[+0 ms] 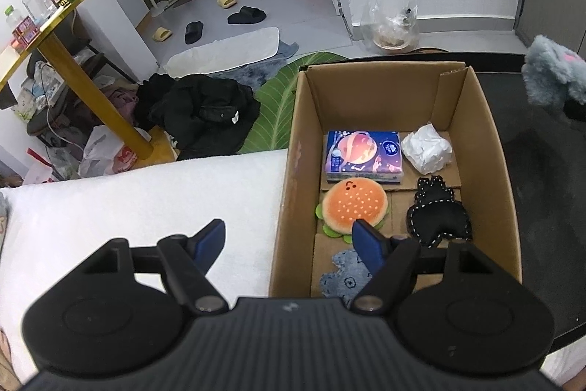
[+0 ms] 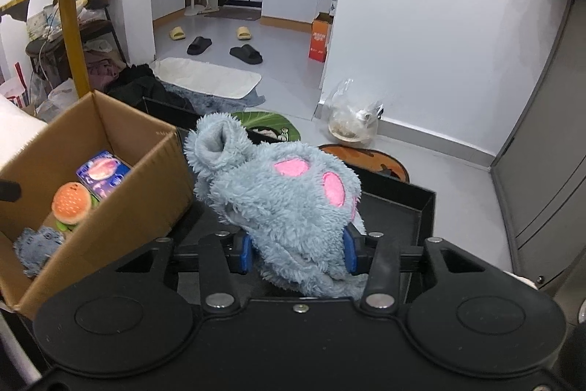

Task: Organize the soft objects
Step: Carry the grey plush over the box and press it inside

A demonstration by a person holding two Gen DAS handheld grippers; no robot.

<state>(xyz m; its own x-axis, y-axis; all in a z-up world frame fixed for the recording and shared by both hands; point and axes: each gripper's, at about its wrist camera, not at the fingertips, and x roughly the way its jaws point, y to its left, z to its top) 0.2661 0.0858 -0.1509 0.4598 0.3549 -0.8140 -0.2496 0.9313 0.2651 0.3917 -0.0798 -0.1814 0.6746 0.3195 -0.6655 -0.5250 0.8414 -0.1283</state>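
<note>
My right gripper (image 2: 297, 253) is shut on a fluffy grey plush with pink patches (image 2: 285, 196), held in the air above a black tray (image 2: 421, 207). The same grey plush (image 1: 553, 76) shows at the right edge of the left wrist view. A cardboard box (image 1: 293, 171) holds a burger plush (image 1: 353, 206), a blue tissue pack (image 1: 364, 154), a crumpled white wad (image 1: 426, 151), a black stitched plush (image 1: 437, 217) and a grey-blue plush (image 1: 344, 275). My left gripper (image 1: 289, 239) stands open over the box's near left wall, with nothing between its fingers.
A white cushion (image 1: 128, 207) lies left of the box. On the floor beyond are black clothes (image 1: 205, 112), a leaf-shaped mat (image 1: 278, 98), slippers (image 1: 247, 15) and a plastic bag (image 1: 393, 28). A gold-legged table (image 1: 55, 24) stands at the left.
</note>
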